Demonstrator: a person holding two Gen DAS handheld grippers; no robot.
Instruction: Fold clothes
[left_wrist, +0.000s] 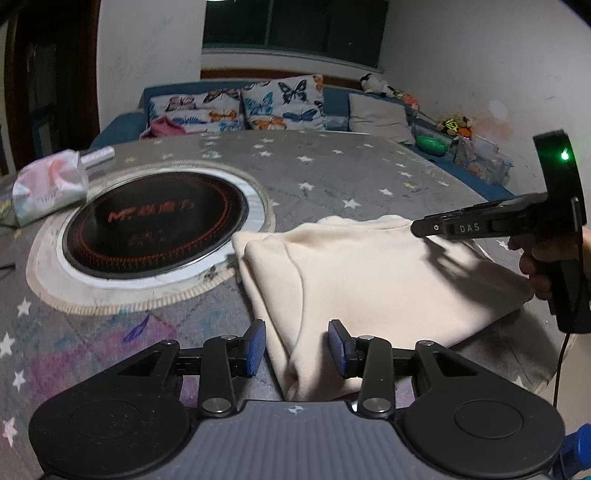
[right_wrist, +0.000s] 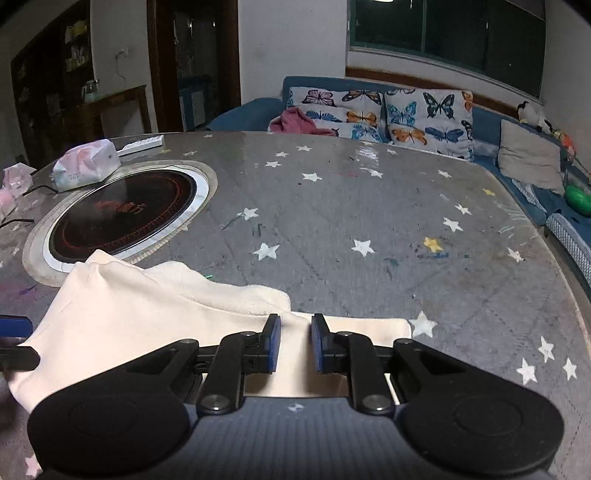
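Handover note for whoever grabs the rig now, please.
Left tool: open, pads either side of the near folded edge of the cream garment, not gripping.
Right tool: open, over the garment's far edge.
Garment lies partly folded on the star-print tablecloth, one corner reaching the built-in cooktop.
Done: at least one fold.
Left: further folds, flatten.

Matt cream cloth garment (left_wrist: 369, 280)

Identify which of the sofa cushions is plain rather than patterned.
The grey cushion at the right end of the blue sofa is plain; the two cushions left of it carry coloured butterfly prints.
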